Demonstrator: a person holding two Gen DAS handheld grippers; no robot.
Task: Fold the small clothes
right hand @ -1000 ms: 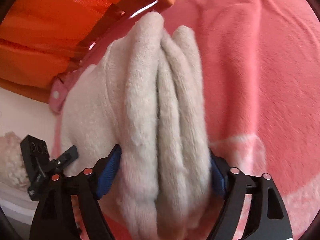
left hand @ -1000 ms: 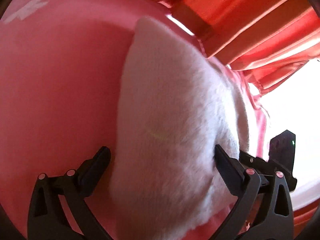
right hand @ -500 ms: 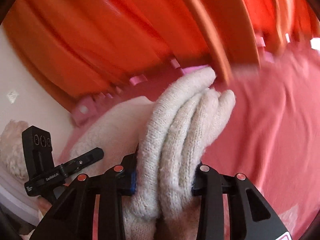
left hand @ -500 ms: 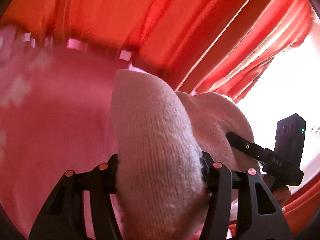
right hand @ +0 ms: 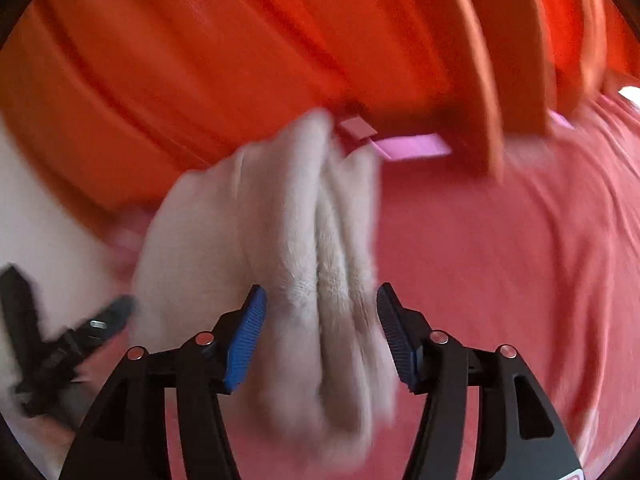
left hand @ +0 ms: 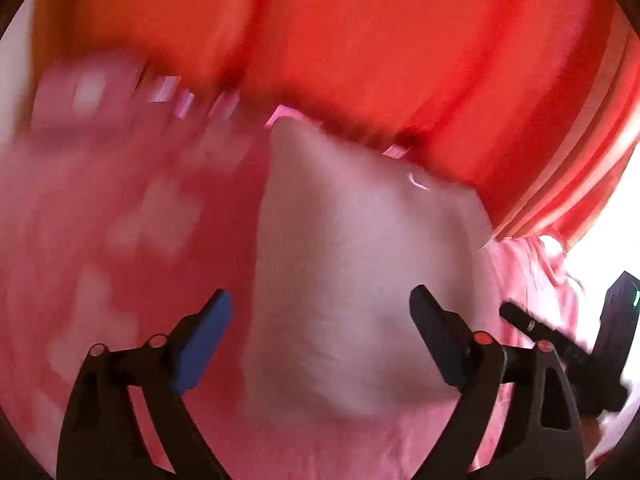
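Left gripper: jaws spread wide, just opened further, pads clear of the cloth on both sides. The cream knit garment lies between them, untouched. Both views are blurred by motion.

Right gripper: jaws parted and just opened further. The bunched end of the same garment sits between the blue ribbed pads; a thin gap shows on the left pad, and the right pad is close to the knit, contact uncertain. Reads as released, not pinched.

The garment rests on the pink blanket, folded into a compact bundle. From the right wrist its edge shows several stacked layers side by side; from the left wrist it presents one smooth, broad face.

Handling, as a judgement: light, soft, thick knit, limp with no stiffness of its own. Fuzzy surface, so not slippery against ribbed pads, and not fragile. Layers could slide apart or spring open if taken singly. Best hold is across the whole stack at the bunched end, all layers inside the jaws, or at two corners of the far edge for another fold.

Farther off: the blanket's far edge, then orange-red curtains hanging behind.

Writing: none readable on the garment, the blanket or the grippers; a scrap of red marking at the right gripper's lower edge is cut off.
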